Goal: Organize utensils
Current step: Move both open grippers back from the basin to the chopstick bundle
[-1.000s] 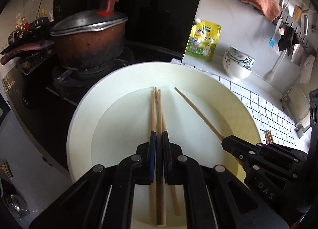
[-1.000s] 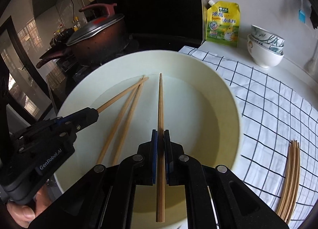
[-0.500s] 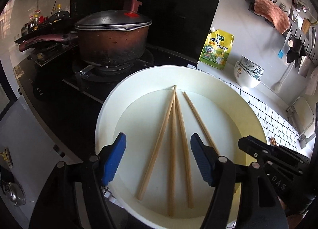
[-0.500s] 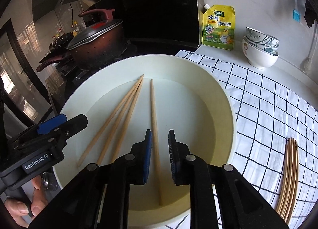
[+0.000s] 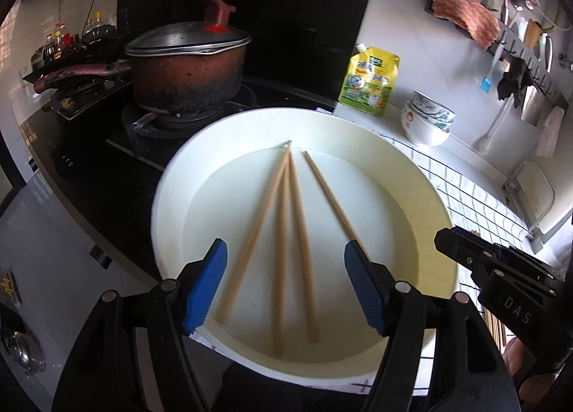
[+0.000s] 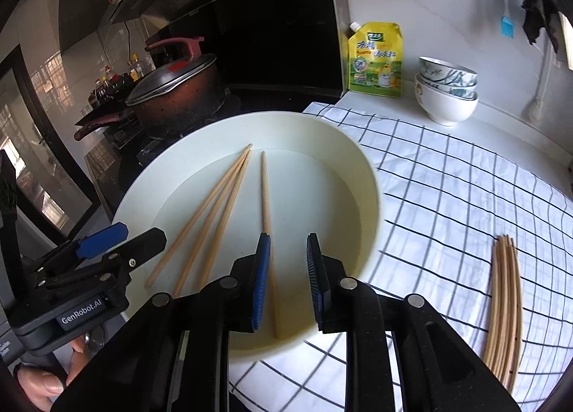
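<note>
A white basin (image 6: 361, 175) stands on the checked cloth (image 6: 465, 197) beside the stove. Above it, the left gripper (image 5: 284, 285) is wide; the right gripper (image 6: 288, 281), narrow, is opening, both empty.

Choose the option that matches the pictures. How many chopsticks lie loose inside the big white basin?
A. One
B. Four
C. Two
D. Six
B. In the left wrist view three chopsticks fan out from one point and a fourth chopstick lies apart to their right, all on the floor of the white basin.
</note>
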A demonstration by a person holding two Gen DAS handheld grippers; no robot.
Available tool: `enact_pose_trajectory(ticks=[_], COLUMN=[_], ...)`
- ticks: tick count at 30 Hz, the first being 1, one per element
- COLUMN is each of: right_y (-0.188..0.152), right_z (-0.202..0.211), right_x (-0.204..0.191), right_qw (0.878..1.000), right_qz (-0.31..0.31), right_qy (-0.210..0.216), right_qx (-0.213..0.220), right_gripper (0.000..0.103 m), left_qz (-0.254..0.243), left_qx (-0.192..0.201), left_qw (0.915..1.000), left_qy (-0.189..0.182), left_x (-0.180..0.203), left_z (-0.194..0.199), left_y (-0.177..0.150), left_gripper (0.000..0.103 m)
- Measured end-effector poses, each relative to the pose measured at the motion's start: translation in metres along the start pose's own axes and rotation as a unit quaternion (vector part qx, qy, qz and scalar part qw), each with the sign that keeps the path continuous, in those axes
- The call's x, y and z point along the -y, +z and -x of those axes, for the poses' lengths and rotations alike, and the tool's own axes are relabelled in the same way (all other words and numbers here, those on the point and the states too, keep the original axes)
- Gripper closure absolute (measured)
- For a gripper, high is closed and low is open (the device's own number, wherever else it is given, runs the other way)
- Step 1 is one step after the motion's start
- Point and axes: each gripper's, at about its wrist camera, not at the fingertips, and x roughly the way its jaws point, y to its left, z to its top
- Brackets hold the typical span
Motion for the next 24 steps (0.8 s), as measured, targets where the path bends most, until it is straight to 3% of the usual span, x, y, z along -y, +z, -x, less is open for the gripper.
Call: enact_pose_trajectory(ticks=[12, 24], right_y=[-0.024, -0.064], right_z=[0.044, 0.093], right_x=[0.042, 0.122], right_qw=[0.999, 0.994], right_qz=[-0.007, -0.062], right_qy=[-0.033, -0.088], right_qx=[0.018, 0.033], right_gripper=[0.079, 0.075], left_qz=[-0.028, -0.070], left_qx=[-0.001, -0.015], left_qw=[0.9992, 0.9947], left_qy=[-0.029, -0.074], left_x=[0.048, 0.108], left_z=[0.012, 0.021], left_y=[-0.020, -0.046], left_gripper=[0.036, 0.035])
